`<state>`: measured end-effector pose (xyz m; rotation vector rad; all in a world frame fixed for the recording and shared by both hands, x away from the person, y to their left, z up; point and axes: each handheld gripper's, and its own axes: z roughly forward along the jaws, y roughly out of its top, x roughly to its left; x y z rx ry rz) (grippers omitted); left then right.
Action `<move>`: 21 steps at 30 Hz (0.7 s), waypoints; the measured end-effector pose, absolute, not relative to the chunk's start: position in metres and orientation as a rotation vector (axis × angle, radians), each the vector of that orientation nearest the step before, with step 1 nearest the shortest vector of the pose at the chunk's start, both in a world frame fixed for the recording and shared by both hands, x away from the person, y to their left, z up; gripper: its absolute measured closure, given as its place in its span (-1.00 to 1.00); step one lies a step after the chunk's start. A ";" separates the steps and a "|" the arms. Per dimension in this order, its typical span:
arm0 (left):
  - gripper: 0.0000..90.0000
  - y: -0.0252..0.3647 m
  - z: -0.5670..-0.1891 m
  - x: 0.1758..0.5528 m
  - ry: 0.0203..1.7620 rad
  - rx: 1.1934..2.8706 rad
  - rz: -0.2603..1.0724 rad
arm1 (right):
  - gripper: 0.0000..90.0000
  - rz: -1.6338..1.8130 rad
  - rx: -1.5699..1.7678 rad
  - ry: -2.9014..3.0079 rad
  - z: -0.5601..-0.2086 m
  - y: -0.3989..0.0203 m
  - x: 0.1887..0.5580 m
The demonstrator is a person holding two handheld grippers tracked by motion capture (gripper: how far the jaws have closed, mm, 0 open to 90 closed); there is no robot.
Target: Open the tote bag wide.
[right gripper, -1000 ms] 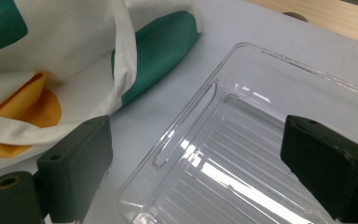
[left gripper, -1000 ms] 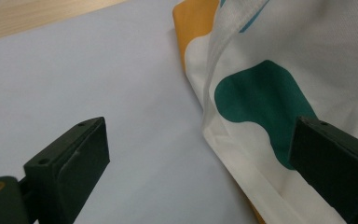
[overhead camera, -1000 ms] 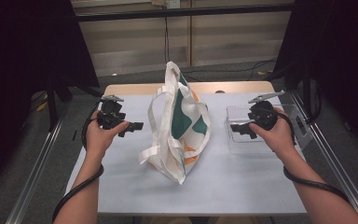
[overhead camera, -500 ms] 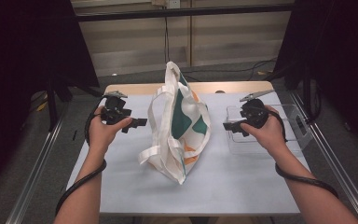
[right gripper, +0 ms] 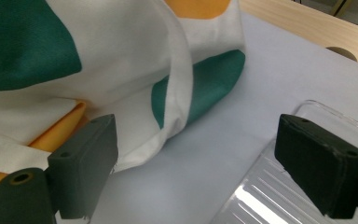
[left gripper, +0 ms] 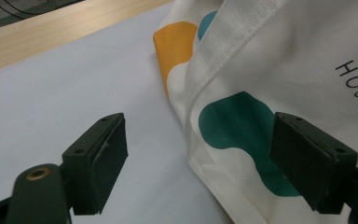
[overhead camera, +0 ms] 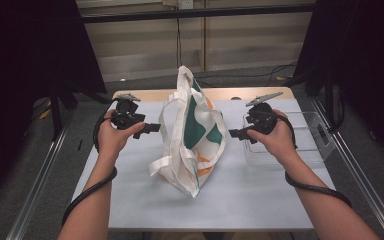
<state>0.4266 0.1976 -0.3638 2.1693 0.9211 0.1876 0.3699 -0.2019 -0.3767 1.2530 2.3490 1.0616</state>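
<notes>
A white tote bag (overhead camera: 192,135) with teal and orange blobs printed on it stands slumped in the middle of the worktop (overhead camera: 130,185), which is covered by a pale sheet with a strip of bare wood along the far edge. Its top corner rises toward the far side, and one of its white handles (overhead camera: 161,164) loops out low on the side nearest the person's left hand.

The left gripper (overhead camera: 150,127) is held just beside the bag's left flank, pointing at it. In the left gripper view (left gripper: 200,172) its jaws stand spread and have just been closing a little; the bag's side, with a teal blob and dark lettering, lies ahead of them and runs behind the right-hand jaw, but neither pad presses on the cloth.

The right gripper (overhead camera: 236,133) points at the bag from the opposite side, close to its right flank. In the right gripper view (right gripper: 200,172) its jaws are spread wide, with a folded white edge of the bag and an orange patch near the left-hand jaw; nothing is pinched between them.

A clear plastic tray (overhead camera: 310,145) sits on the worktop under and beyond the right hand (overhead camera: 280,140), its ribbed corner showing by the right-hand jaw in the right gripper view.
</notes>
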 end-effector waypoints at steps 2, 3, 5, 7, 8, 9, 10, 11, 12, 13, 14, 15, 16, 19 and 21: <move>-0.55 0.195 -0.364 0.427 0.919 2.167 0.184 | -0.70 1.067 1.244 2.347 -0.375 -0.197 0.371; -0.55 0.194 -0.363 0.428 0.914 2.170 0.187 | -0.69 1.070 1.240 2.353 -0.374 -0.195 0.371; -0.55 0.191 -0.363 0.428 0.928 2.162 0.193 | -0.68 1.072 1.234 2.354 -0.373 -0.190 0.372; -0.55 0.189 -0.363 0.429 0.926 2.163 0.187 | -0.67 1.071 1.222 2.354 -0.371 -0.186 0.374; -0.55 0.189 -0.363 0.429 0.926 2.163 0.187 | -0.67 1.071 1.222 2.354 -0.371 -0.186 0.374; -0.55 0.188 -0.362 0.430 0.926 2.166 0.188 | -0.65 1.068 1.215 2.351 -0.369 -0.182 0.377; -0.55 0.188 -0.362 0.431 0.926 2.167 0.189 | -0.65 1.076 1.203 2.357 -0.370 -0.181 0.378; -0.55 0.187 -0.363 0.431 0.926 2.166 0.181 | -0.64 1.072 1.209 2.360 -0.370 -0.179 0.379; -0.55 0.188 -0.362 0.432 0.917 2.182 0.188 | -0.64 1.068 1.207 2.363 -0.370 -0.178 0.381; -0.54 0.187 -0.362 0.432 0.925 2.174 0.184 | -0.64 1.067 1.197 2.365 -0.371 -0.177 0.383; -0.54 0.187 -0.362 0.433 0.931 2.167 0.182 | -0.63 1.065 1.197 2.363 -0.371 -0.176 0.385; -0.53 0.187 -0.362 0.433 0.928 2.170 0.184 | -0.63 1.066 1.205 2.366 -0.372 -0.175 0.386; -0.53 0.188 -0.362 0.434 0.926 2.175 0.182 | -0.62 1.066 1.205 2.366 -0.372 -0.174 0.388; -0.51 0.189 -0.363 0.436 0.936 2.175 0.168 | -0.60 1.072 1.192 2.378 -0.373 -0.172 0.394; -0.49 0.190 -0.364 0.437 0.933 2.173 0.173 | -0.55 1.068 1.184 2.380 -0.373 -0.170 0.398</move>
